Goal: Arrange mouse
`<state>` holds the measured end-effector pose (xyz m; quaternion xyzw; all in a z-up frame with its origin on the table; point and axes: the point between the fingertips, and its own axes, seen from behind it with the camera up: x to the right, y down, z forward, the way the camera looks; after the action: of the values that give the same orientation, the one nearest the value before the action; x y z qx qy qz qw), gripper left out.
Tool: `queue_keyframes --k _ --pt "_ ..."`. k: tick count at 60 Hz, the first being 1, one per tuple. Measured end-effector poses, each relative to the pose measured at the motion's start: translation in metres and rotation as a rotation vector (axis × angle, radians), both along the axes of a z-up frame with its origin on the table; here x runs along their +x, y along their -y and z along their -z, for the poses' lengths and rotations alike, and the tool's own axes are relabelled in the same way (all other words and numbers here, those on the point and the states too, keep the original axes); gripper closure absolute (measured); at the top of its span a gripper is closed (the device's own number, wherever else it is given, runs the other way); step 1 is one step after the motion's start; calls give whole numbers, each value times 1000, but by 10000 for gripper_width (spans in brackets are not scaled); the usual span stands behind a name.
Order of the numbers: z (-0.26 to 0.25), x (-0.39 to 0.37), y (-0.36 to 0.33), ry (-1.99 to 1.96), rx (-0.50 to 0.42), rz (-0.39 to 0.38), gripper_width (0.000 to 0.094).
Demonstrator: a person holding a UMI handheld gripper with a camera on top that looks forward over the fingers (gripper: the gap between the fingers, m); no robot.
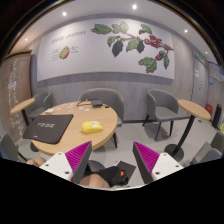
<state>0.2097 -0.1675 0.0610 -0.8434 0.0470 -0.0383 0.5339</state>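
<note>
While the gripper hangs above the near rim of a round wooden table, its two fingers stand wide apart, pink pads facing each other across an open gap with nothing pressed between them. Down in that gap, at the very bottom, sits a dark object with an orange mark; what it is cannot be told.

Beyond the left finger a dark rectangular mat lies on the table, with small red writing on it that is too tiny to read. Just to the right of the mat, well ahead of the fingers, rests a small yellow thing that may be the mouse; its shape is too blurred to say which way it points, though it looks a little wider than deep.

Grey chairs ring the table, and another stands further right near a second table. On the back wall a mural of leaves and berries spreads out, with a smaller fruit picture and unreadable lettering to its left.
</note>
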Motion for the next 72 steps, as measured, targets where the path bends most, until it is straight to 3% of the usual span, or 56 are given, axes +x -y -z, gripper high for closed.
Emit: queue_keyframes --k 21,27,40,44,47,54,63,72 --pt "58 -73 -106 -48 -75 -226 81" --pt "73 -96 -136 -54 -105 -260 81" --pt "76 -102 -202 -7 -106 -257 87" --pt "76 -104 -216 -8 -103 -248 200" --pt "77 -100 -223 -3 -95 -222 409" --pt "76 -97 -224 -30 -63 -181 551" --pt "64 -84 -212 -46 -38 -102 595" --pt "-39 -143 -198 -89 157 -146 594"
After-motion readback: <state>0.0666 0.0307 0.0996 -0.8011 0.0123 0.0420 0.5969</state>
